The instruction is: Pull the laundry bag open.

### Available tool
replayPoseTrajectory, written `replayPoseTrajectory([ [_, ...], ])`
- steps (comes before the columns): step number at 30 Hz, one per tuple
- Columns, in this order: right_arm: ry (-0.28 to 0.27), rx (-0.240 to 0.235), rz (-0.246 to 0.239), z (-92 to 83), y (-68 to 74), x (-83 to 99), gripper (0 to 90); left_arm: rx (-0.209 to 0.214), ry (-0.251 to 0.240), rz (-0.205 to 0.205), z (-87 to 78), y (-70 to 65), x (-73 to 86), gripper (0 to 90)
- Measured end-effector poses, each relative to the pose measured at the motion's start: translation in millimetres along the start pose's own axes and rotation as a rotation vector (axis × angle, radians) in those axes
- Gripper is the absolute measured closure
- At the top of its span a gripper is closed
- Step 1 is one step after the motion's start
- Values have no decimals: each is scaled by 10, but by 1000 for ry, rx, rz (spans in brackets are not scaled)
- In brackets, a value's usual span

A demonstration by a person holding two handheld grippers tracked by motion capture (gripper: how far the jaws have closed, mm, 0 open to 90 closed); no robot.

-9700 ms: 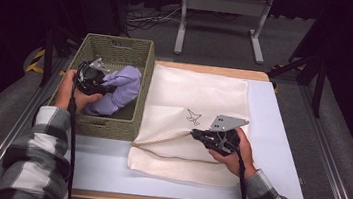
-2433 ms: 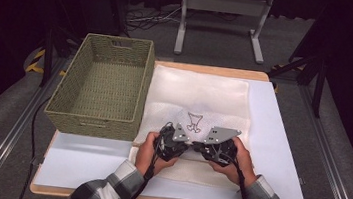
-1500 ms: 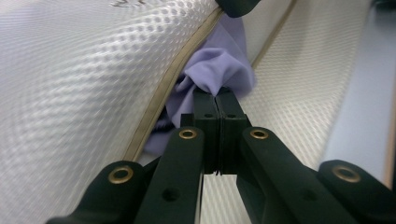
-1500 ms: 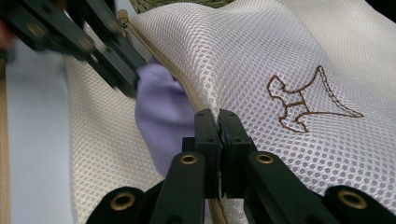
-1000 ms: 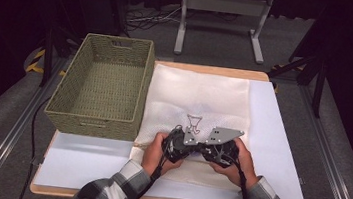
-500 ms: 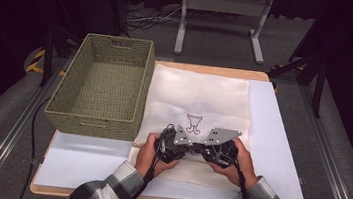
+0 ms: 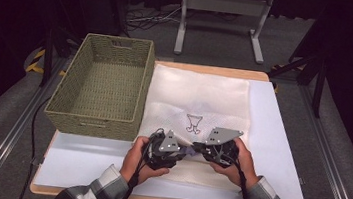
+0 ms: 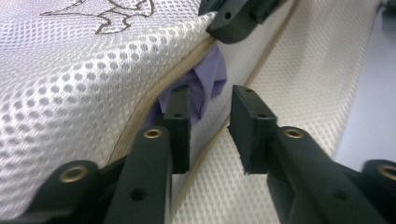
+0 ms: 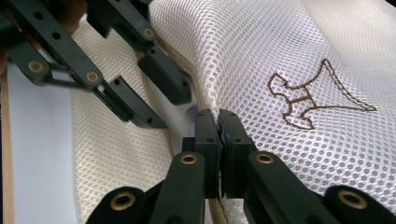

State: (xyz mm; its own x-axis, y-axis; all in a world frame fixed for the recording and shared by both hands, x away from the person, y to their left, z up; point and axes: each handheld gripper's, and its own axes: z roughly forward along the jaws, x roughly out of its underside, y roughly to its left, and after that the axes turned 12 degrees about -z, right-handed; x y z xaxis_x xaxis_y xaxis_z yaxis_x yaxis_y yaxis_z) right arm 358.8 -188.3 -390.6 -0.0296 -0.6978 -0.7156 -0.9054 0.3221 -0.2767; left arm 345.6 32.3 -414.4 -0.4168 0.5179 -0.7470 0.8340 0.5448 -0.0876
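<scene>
From above, my left claw [image 7: 182,149] and right claw [image 7: 198,149] meet at the mesh laundry bag's [image 7: 200,94] lower edge, centre frame. Left claw's view: my jaws, just widening, stand apart around lilac cloth [image 8: 205,81] peeking from the opening. Right claw's view: jaws pinch the bag's [image 9: 261,56] zipper edge [image 9: 211,122], centre.
</scene>
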Motion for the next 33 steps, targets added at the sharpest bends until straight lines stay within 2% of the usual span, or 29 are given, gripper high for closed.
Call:
replayPoseTrajectory([
  [8, -6, 0, 0, -8, 0, 0, 877, 11, 7, 11, -128, 40, 91, 891],
  [14, -4, -2, -2, -14, -6, 3, 877, -6, 3, 16, -324, 66, 205, 899],
  [15, -3, -3, -3, -13, -4, 3, 877, -18, -2, 3, -409, 85, 271, 899],
  [16, -3, -3, -3, -13, -4, 3, 877, -18, -2, 3, -409, 85, 271, 899],
  [25, 3, -3, -8, -11, 0, -5, 877, -64, -20, -54, -742, 255, 560, 900],
  [30, 4, -3, -10, -14, -1, -3, 877, -87, -7, -55, -795, 292, 651, 900],
  [33, 1, -1, -11, -17, -4, -1, 877, -109, 1, -73, -830, 341, 722, 900],
])
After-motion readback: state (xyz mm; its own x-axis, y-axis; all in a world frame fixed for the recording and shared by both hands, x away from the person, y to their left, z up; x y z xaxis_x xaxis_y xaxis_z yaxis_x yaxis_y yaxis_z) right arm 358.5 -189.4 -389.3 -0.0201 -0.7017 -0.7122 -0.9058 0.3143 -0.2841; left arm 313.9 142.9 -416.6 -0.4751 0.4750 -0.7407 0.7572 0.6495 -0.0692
